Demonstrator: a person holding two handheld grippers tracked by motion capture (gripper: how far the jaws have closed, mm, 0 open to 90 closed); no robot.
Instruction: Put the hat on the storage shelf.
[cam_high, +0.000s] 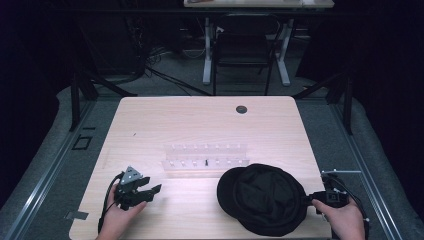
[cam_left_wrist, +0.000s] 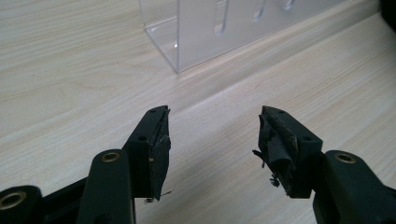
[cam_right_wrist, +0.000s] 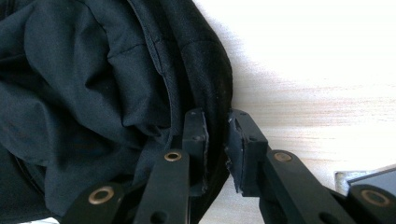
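— Where's the hat from where you stand?

— Near the front edge of the surface, right of the middle. It's black and lies upside down, so you look into the crumpled lining, with the stiffer brim toward the middle of the surface.

— And the right gripper?

— It comes in from the hat's right side, held in the person's right hand. The jaws straddle the edge of the hat: one sits inside against the lining, the other outside over the bare wood. They're narrow, with only a slim gap between them and the dark cloth running through it. Whether the pads actually pinch the rim, I can't tell.

— What about the left gripper?

— Well apart from the hat, over on the left side of the surface. Its jaws stand wide open with nothing but wood grain between them, and the padding on both fingertips looks frayed.

— Anything else lying about?

— A clear plastic rack with a row of slots sits just behind the hat, toward the middle. The left gripper points roughly toward its near corner.
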